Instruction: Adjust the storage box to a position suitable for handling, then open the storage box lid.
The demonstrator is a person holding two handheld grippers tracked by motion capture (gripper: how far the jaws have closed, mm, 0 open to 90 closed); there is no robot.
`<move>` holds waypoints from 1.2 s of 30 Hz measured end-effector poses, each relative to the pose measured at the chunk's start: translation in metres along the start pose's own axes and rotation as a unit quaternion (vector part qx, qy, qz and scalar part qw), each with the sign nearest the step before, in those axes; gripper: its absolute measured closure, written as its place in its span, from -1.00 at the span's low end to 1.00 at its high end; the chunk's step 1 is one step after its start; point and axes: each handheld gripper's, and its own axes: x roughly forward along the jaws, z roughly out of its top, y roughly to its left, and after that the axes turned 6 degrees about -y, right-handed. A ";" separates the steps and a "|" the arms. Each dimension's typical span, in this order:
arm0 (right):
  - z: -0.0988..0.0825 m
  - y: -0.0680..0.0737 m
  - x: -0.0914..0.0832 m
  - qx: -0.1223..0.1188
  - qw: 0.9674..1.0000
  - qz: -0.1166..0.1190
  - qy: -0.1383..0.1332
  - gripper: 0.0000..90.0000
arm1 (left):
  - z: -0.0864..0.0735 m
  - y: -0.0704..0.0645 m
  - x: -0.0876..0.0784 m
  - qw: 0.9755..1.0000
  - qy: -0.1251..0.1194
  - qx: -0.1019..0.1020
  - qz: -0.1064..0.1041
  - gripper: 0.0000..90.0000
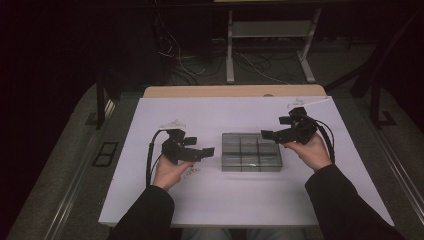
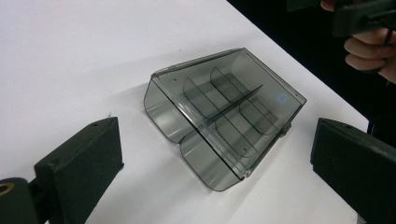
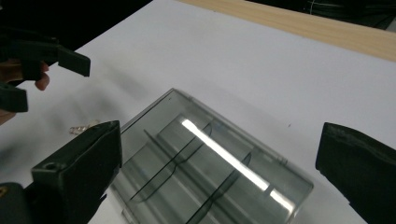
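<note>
In the high view, a smoky clear compartment box point(image 1: 251, 152) with its lid shut lies near the middle of the white table sheet point(image 1: 235, 200), well in from every edge, with bare sheet in front of it and behind it. The left gripper point(image 1: 202, 150) hovers just left of the box, jaws spread and pointing at its left end; the right gripper point(image 1: 274, 131) hangs over the box's far right corner, jaws spread, nothing between them. A small clear bag point(image 1: 191, 173) lies by the left hand point(image 1: 169, 172), another clear scrap point(image 1: 172, 123) beyond it, and more near the far right corner point(image 1: 296, 103) beside the wooden table edge point(image 1: 235, 91). In the left gripper view, the box point(image 2: 224, 114) sits between the 2 wide-apart black jaws but beyond them, untouched; its dividers show through the lid, and the sheet's edge runs close behind it, with the right hand point(image 2: 369, 56) past that. In the right gripper view, the box point(image 3: 205, 163) lies below the parted jaws, the left one overlapping its corner, and the clear bag point(image 3: 84, 127) lies just left.
</note>
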 end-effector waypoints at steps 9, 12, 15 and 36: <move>-0.030 0.009 -0.024 0.010 1.000 0.004 -0.015 -0.99 | -0.014 -0.005 -0.005 1.000 -0.003 0.015 0.000 -0.99; -0.041 0.012 -0.028 0.008 1.000 0.000 -0.013 -0.99 | -0.016 -0.008 -0.006 1.000 -0.006 0.023 -0.005 -0.99; -0.050 0.013 -0.033 0.014 1.000 0.002 -0.016 -0.99 | -0.018 -0.010 -0.007 1.000 -0.005 0.026 -0.009 -0.99; -0.095 0.007 -0.049 0.019 1.000 0.011 -0.001 -0.99 | -0.037 -0.028 0.015 0.993 0.070 0.090 -0.019 -0.83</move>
